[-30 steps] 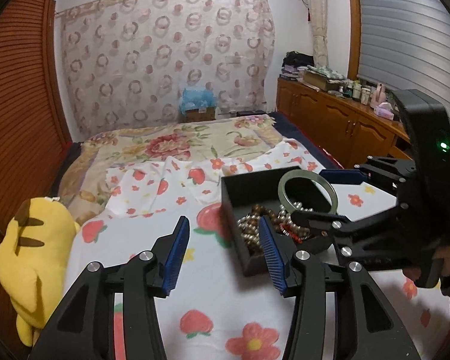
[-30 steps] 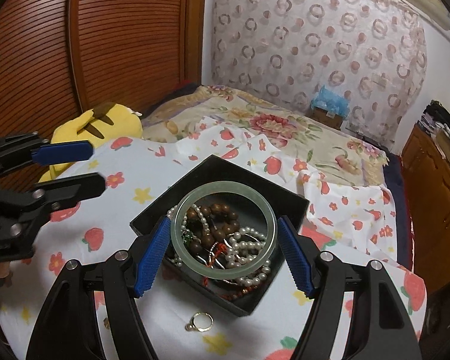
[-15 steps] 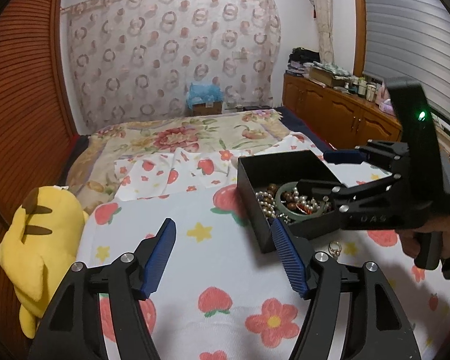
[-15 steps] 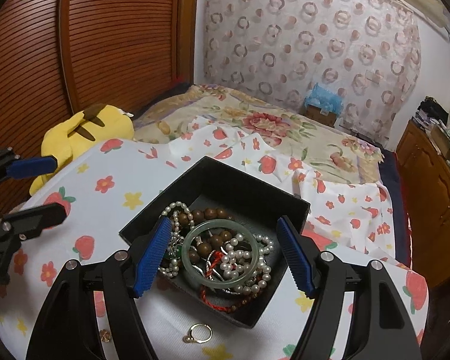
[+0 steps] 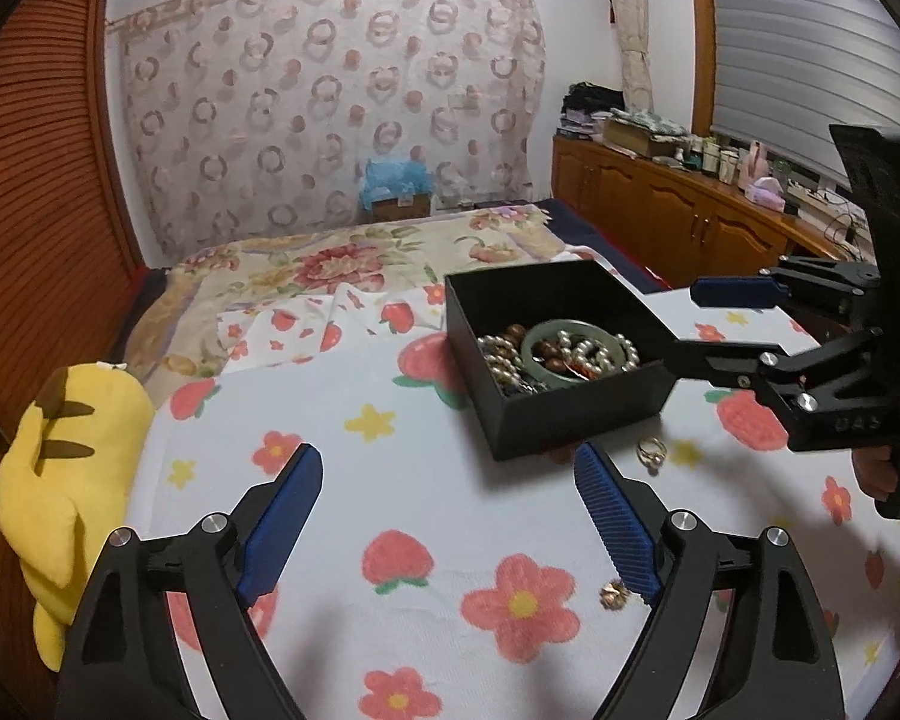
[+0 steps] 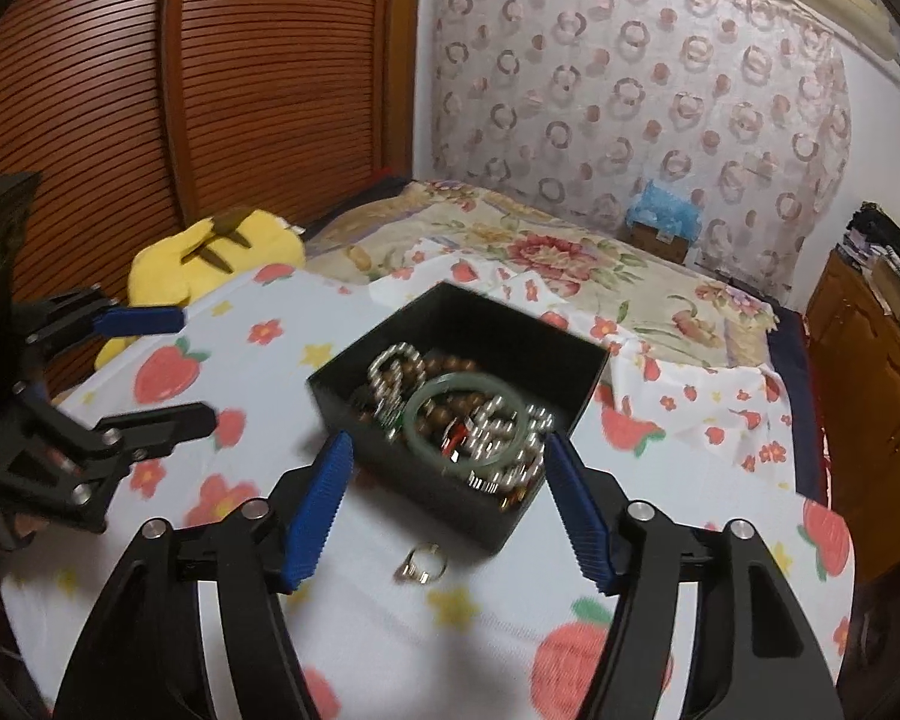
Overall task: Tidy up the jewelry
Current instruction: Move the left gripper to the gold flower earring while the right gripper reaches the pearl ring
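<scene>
A black open box (image 5: 576, 414) (image 6: 432, 492) sits on the flowered cloth and holds pearl and wooden bead strands with a green jade bangle (image 5: 534, 354) (image 6: 417, 423) on top. A gold ring (image 5: 653, 455) (image 6: 421, 564) lies on the cloth just in front of the box. A small gold piece (image 5: 613, 593) lies near my left gripper's right finger. My left gripper (image 5: 447, 531) is open and empty, short of the box. My right gripper (image 6: 447, 510) is open and empty, just in front of the box; it also shows in the left wrist view (image 5: 699, 324).
A yellow plush toy (image 5: 60, 450) (image 6: 210, 258) lies at the left edge of the bed. A slatted wooden wardrobe (image 6: 150, 120) stands on the left. Wooden cabinets (image 5: 690, 222) with clutter line the right wall. A floral quilt (image 5: 342, 264) covers the bed beyond.
The jade bangle, held over the box by my right gripper a second ago, now lies in the box. Both grippers have pulled back from the box, and the right one stands open.
</scene>
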Motion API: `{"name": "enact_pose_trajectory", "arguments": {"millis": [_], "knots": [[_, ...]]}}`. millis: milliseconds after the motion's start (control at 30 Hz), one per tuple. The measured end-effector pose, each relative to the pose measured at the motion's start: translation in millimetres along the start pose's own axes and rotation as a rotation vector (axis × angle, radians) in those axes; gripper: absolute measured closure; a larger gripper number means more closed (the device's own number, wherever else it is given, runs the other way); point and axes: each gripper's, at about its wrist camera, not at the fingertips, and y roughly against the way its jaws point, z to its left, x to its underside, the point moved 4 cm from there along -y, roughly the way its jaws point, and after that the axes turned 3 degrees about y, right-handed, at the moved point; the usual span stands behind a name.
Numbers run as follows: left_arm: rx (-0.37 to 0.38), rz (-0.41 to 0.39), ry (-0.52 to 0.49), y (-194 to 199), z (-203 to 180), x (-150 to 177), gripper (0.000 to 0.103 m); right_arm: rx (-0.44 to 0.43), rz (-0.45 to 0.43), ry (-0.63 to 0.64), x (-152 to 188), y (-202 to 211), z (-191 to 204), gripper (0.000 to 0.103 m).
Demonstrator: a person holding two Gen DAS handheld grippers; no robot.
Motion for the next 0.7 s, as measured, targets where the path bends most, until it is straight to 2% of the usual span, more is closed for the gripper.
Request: {"name": "enact_pose_trajectory", "arguments": {"millis": [167, 433, 700], "knots": [[0.032, 0.018, 0.003, 0, -10, 12, 0.018, -0.040, 0.029, 0.005, 23, 5, 11, 0.041], [0.076, 0.077, -0.040, -11, -33, 36, 0.017, -0.054, 0.142, 0.003, 58, -20, 11, 0.053], [0.115, 0.121, -0.064, -14, -44, 46, 0.017, -0.062, 0.174, 0.022, 56, -38, 16, 0.064]]}}
